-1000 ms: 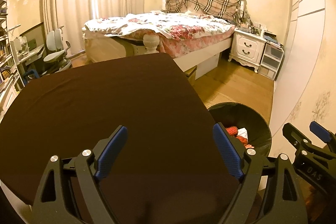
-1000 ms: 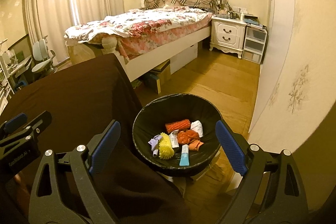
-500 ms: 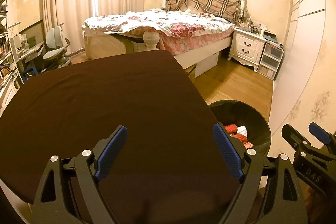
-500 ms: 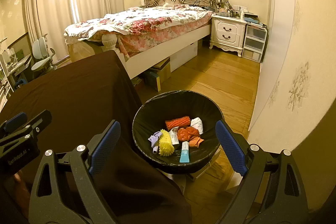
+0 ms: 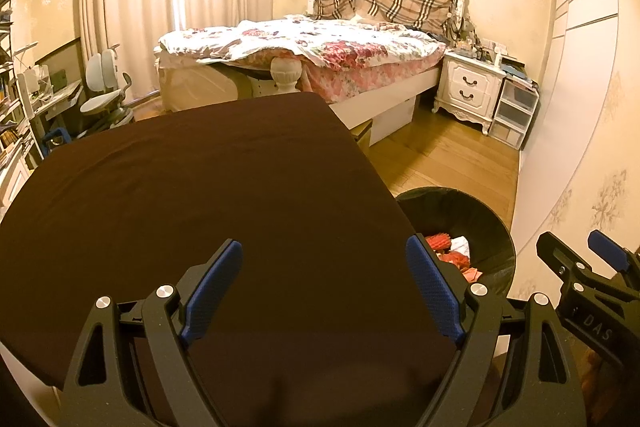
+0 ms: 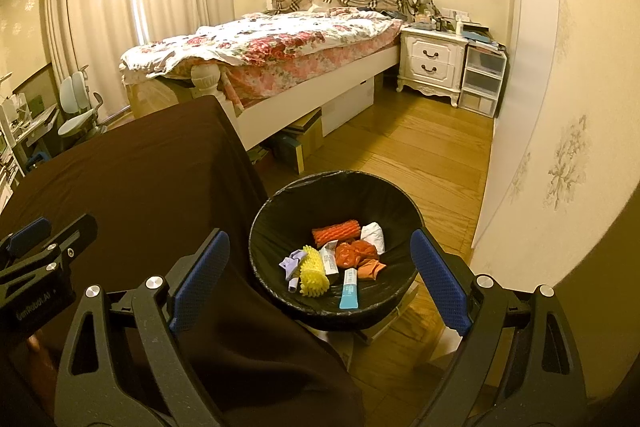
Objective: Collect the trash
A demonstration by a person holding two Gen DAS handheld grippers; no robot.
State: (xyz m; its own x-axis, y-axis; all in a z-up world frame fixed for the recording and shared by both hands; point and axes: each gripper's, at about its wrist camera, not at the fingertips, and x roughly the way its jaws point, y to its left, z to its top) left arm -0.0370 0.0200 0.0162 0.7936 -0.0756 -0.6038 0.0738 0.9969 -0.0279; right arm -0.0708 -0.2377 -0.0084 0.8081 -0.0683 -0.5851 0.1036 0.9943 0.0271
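A black-lined trash bin (image 6: 280, 211) stands on the floor at the table's right edge and holds several pieces of trash: an orange roll (image 6: 334, 230), a yellow spiky piece (image 6: 314, 271), a blue tube (image 6: 349, 289) and white crumpled paper (image 6: 374, 235). The bin also shows in the left wrist view (image 5: 486, 223). My left gripper (image 5: 324, 291) is open and empty above the brown tablecloth (image 5: 192, 211). My right gripper (image 6: 318, 279) is open and empty, above the near rim of the bin.
A bed (image 5: 320, 59) with a floral quilt stands behind the table. A white nightstand (image 6: 432, 63) and plastic drawers (image 6: 482, 83) stand at the far right. Boxes (image 6: 308, 135) lie under the bed. A desk chair (image 5: 104, 95) is at the left. A wall (image 6: 560, 107) runs close on the right.
Both grippers have risen and drawn back slightly, so the table and bin sit a little lower in view. Both stay open and empty.
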